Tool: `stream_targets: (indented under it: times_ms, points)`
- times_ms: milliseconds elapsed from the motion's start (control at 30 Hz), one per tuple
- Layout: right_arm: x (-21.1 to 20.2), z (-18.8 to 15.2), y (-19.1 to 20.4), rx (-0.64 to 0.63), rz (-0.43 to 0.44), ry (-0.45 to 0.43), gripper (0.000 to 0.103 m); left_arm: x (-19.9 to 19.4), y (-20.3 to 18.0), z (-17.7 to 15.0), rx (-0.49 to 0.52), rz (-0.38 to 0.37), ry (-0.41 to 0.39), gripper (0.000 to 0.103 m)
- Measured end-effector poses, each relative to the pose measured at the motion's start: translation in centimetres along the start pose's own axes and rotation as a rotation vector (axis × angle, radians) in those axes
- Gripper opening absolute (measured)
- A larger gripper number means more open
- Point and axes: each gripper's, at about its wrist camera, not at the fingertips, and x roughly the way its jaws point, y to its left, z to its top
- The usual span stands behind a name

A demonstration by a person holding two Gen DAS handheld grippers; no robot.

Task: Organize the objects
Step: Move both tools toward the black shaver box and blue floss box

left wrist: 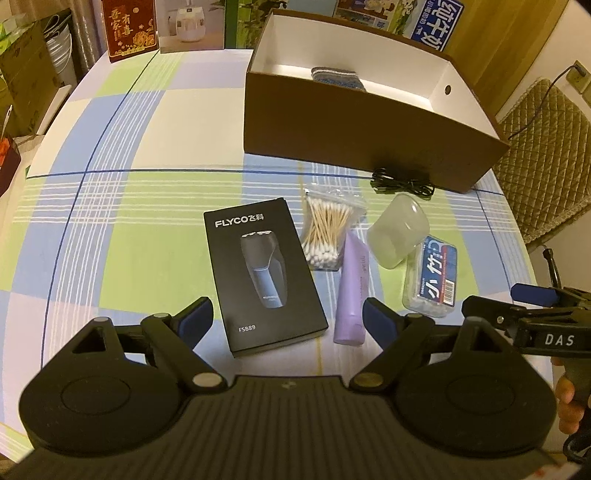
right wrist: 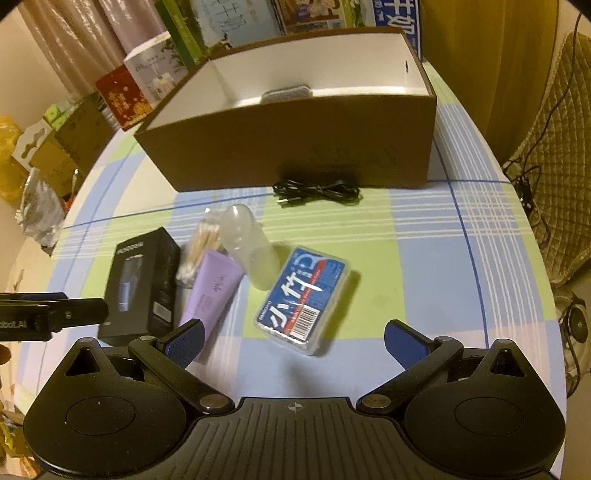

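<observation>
On the checked tablecloth lie a black shaver box (left wrist: pixel 264 275) (right wrist: pixel 142 282), a bag of cotton swabs (left wrist: pixel 327 230) (right wrist: pixel 195 254), a purple tube (left wrist: pixel 352 291) (right wrist: pixel 212 299), a clear plastic cup (left wrist: pixel 399 229) (right wrist: pixel 251 247) on its side, a blue-labelled clear case (left wrist: pixel 434 277) (right wrist: pixel 304 301) and a coiled black cable (left wrist: pixel 402 182) (right wrist: pixel 317 192). Behind them stands an open brown box (left wrist: pixel 354 125) (right wrist: pixel 295 151) holding a grey cloth (left wrist: pixel 336 75) (right wrist: pixel 286 94). My left gripper (left wrist: pixel 288 321) is open just before the shaver box. My right gripper (right wrist: pixel 293 341) is open near the blue case.
Cartons and printed boxes (left wrist: pixel 129 29) (right wrist: pixel 122 96) line the table's far edge. A quilted chair (left wrist: pixel 546 147) (right wrist: pixel 565 155) with trailing wires stands at the right. Bare tablecloth (left wrist: pixel 129 192) (right wrist: pixel 424 258) spreads to the left of the shaver box and right of the blue case.
</observation>
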Motion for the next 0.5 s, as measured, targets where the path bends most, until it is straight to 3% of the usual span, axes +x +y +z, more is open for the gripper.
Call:
stream_targets:
  times_ms: [500]
  points:
    - [4.9, 0.2, 0.1, 0.008, -0.113, 0.006, 0.100, 2.9, 1.3, 0.5, -0.016, 0.012, 0.025, 0.085]
